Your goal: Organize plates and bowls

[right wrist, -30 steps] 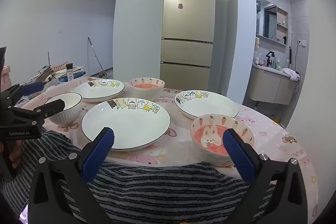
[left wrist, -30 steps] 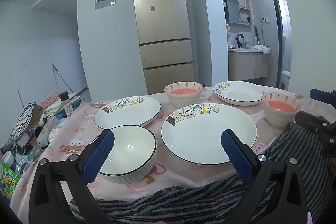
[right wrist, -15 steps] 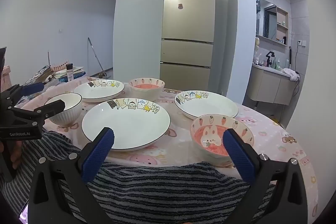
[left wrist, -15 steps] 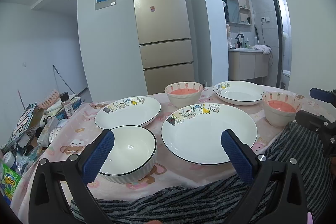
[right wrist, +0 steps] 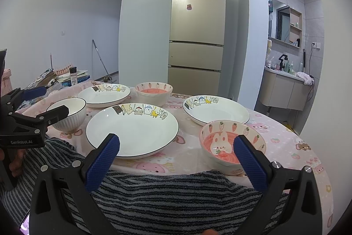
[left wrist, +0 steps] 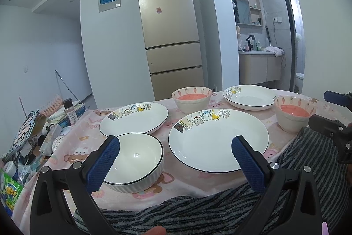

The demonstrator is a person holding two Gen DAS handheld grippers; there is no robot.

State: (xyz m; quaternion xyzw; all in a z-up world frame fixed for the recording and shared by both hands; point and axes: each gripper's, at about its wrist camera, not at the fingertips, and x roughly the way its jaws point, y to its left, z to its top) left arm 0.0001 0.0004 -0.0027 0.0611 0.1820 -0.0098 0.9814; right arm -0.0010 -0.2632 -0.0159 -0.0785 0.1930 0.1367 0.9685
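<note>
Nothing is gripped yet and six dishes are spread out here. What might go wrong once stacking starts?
1. The large plate has a smooth, shallow rim; the open right tool may slip off it.
2. The striped towel lies bunched at the table edge and could snag a dragged dish.
3. The rabbit bowl sits near that edge, so a nudge might tip it off.

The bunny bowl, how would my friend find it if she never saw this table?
Start at the round table with the pink cartoon tablecloth. Go to its near right side, just right of the biggest plate. The bunny bowl sits there: pink inside with a white rabbit at the bottom and strawberries round its rim, unlike the plain white ribbed bowl.
</note>
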